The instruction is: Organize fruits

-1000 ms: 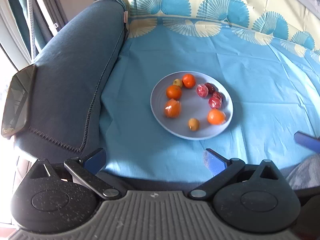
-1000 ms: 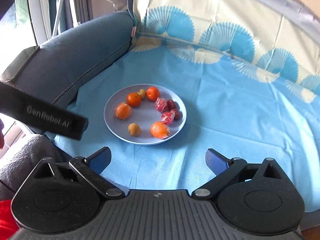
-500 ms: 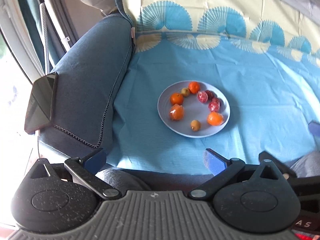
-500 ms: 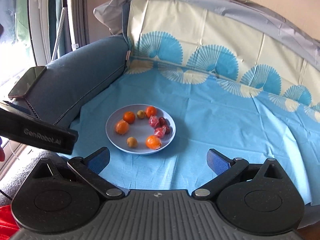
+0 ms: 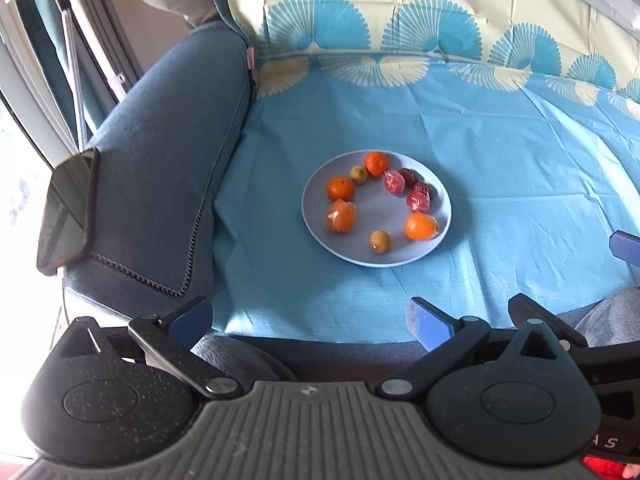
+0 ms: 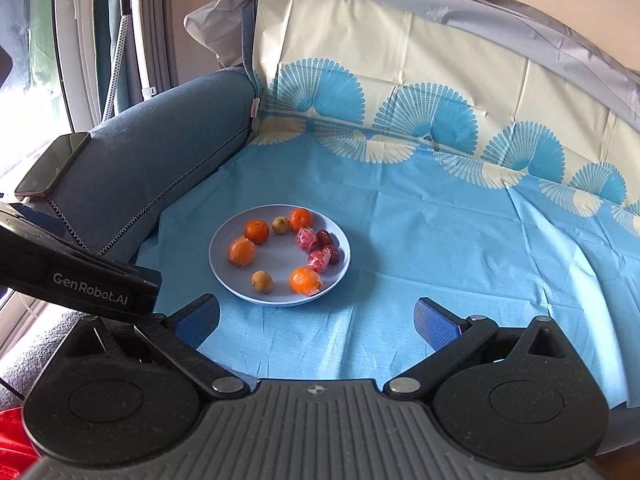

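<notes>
A blue sofa [image 6: 152, 152] draped in a blue fan-patterned cloth [image 6: 440, 232] fills both views. Both grippers hover level above its front edge, side by side, facing a pale plate [image 5: 316, 220] well ahead. The left gripper [image 5: 308, 316] and the right gripper [image 6: 316, 316] have jaws spread wide, holding nothing. Small orange, red and brown fruits [image 5: 340, 188] ring the plate. A phone [image 5: 66, 216] rests on the armrest.

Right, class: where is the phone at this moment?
The phone lies on top of the blue armrest, at the far left in both views, well left of the plate of fruit.
</notes>
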The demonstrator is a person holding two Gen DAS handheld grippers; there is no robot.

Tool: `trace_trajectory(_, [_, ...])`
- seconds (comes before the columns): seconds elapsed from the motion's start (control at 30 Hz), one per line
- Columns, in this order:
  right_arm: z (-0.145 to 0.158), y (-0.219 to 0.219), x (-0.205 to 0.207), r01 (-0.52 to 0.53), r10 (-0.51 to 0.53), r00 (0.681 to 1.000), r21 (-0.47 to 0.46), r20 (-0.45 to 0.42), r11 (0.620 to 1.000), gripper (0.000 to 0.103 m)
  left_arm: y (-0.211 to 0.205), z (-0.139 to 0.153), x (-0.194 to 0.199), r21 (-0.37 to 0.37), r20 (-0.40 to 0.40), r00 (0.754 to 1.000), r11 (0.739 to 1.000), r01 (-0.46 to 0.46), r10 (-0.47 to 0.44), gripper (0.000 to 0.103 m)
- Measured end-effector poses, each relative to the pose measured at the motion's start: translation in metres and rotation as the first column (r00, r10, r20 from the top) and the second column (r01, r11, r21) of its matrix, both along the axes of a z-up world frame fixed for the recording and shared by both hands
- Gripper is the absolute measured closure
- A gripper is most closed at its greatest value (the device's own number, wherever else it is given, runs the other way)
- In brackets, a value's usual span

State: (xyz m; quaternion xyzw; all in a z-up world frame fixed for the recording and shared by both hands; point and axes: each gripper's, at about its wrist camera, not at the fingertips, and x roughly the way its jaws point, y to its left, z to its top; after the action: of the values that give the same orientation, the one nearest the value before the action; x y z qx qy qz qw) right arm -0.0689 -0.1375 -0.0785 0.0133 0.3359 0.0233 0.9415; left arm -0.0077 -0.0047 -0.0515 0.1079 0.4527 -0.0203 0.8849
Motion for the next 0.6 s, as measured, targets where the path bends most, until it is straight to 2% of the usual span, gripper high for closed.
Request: trace_trajectory(0.6, [-0.0023, -0.0007, 0.0022, 0.014, -0.014, 1.000, -0.014, 0.004, 1.000, 0.001, 0.0016, -0.0028, 0.0023, 0.007, -0.001, 1.000, 1.000, -0.015, 0.015, 0.000])
